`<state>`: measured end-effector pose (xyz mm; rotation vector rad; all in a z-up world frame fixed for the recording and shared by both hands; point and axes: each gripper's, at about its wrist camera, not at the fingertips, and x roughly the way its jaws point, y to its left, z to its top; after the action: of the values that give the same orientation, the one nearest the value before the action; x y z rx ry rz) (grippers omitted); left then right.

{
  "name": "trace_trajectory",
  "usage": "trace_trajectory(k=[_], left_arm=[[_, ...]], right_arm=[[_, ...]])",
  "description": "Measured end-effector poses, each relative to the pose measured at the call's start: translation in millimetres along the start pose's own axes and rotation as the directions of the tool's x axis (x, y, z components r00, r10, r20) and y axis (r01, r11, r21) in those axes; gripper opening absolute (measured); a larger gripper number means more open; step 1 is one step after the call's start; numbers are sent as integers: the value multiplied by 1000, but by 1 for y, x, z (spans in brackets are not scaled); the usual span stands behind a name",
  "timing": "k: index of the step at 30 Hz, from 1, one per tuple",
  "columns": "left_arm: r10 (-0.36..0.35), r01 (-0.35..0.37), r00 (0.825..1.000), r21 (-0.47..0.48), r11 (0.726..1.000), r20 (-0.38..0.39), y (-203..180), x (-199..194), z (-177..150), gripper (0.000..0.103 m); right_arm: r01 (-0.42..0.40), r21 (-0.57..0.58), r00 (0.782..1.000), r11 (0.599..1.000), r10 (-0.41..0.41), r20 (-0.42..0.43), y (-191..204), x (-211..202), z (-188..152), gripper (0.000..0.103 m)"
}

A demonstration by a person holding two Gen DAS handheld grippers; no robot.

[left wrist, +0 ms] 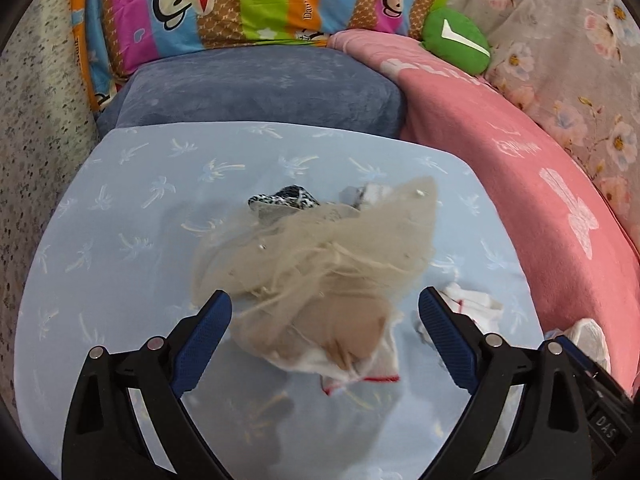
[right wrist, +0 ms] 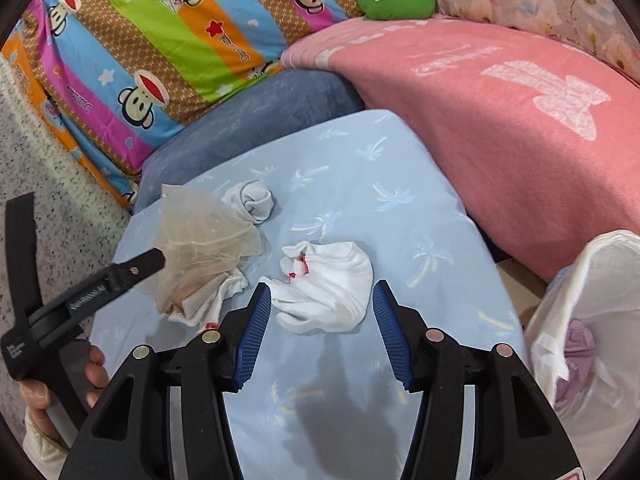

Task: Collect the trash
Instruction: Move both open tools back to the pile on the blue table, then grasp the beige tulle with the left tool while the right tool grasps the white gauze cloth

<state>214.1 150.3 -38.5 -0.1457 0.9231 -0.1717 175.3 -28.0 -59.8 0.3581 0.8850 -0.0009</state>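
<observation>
Through the left wrist camera I am looking at my left gripper (left wrist: 325,314) standing wide open over the pale blue pillow (left wrist: 120,200), holding nothing. A beige net pouch (left wrist: 320,248) is lying straight ahead between the spread fingers, its fuller end nearest me, resting on a red-edged white sock (left wrist: 360,372). Its long axis is running away from me and slightly right, so the jaws are already straddling it. A black-and-white patterned scrap (left wrist: 286,198) is peeking out behind it. Another white sock (left wrist: 474,302) is showing just past the right finger.

Through the right wrist camera I am seeing my right gripper (right wrist: 318,306) also open and empty, with a crumpled white sock (right wrist: 332,284) lying just ahead, between the fingertips. This view is showing what the other barely does: a white plastic bag (right wrist: 592,320) gaping at the right, with something purple inside, so the right hand is the nearer one to it. It is also showing a rolled grey sock (right wrist: 252,198) farther back and the left gripper (right wrist: 160,258) from the side, its tip touching the pouch (right wrist: 200,240).
</observation>
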Motion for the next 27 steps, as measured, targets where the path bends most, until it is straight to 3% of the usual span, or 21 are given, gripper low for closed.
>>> trace_trajectory(k=[6,9,11,17,19,21,23,27], left_arm=[[-18,18,1000,-19,1000,-18,16,23,9,90],[-40,40,999,-21,999,-31,18,33,10,80],[-57,57,997,-6,998,-52,17,39,10,51],[-95,94,993,-13,995,-70,17,42,6,10],[-99,98,993,-16,995,-60,17,36,5,7],[-103,103,993,-14,995,-49,16,30,6,6],[-107,107,994,-11,994,-35,13,22,8,6],[-123,123,992,5,992,10,2,-3,15,6]], right_arm=[[33,28,999,999,-32,-43,-3,44,7,53],[44,37,997,998,-42,-66,-5,60,7,53],[47,34,996,998,-44,-81,-5,69,6,53],[72,-10,994,997,-73,-75,2,75,0,46],[76,-16,994,997,-77,-78,3,75,-1,37],[61,-18,994,998,-62,-89,3,73,-3,20],[48,-24,995,999,-50,-90,6,68,-3,14],[24,-45,999,999,-26,-47,15,42,-3,13]])
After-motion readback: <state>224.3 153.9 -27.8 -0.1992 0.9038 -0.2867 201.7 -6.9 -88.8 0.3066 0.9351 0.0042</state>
